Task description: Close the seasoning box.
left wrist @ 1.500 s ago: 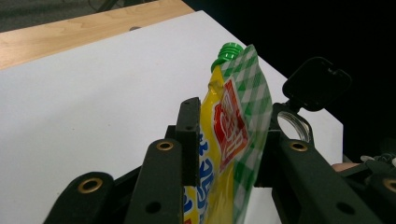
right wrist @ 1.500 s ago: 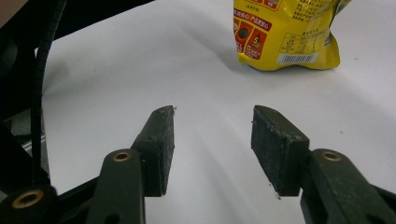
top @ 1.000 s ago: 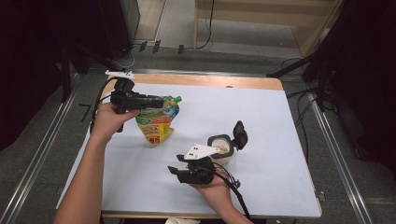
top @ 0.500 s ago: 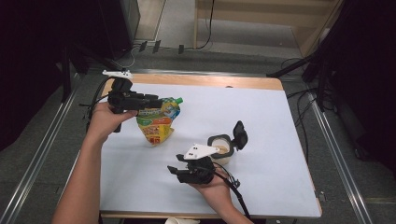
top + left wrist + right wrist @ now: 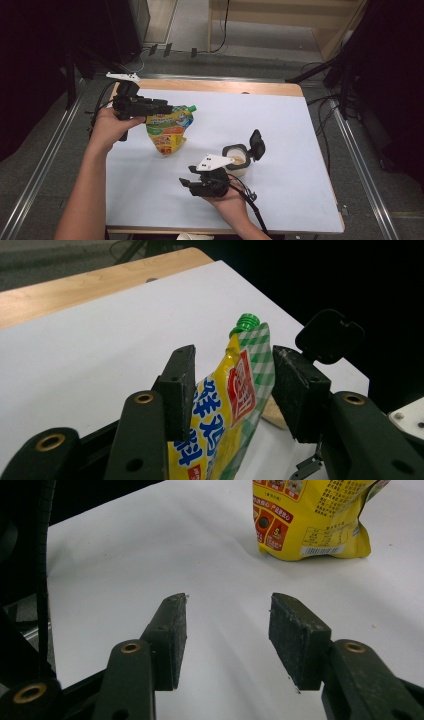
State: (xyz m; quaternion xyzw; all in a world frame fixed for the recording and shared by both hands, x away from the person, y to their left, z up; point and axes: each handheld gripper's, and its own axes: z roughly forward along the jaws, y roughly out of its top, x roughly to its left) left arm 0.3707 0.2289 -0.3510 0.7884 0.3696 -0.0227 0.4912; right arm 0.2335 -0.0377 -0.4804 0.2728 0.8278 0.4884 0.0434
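While upright, pouch (image 5: 235,405) loose between left claw (image 5: 232,390) pads, bare sheet (image 5: 300,130) beyond

The table (image 5: 150,86) had a wooden top covered by a white sheet (image 5: 290,130), with bare wood exposed along its far edge. A yellow spouted pouch (image 5: 167,131) stood on the sheet at left. A white container (image 5: 237,161) with an open black lid rested right of centre.
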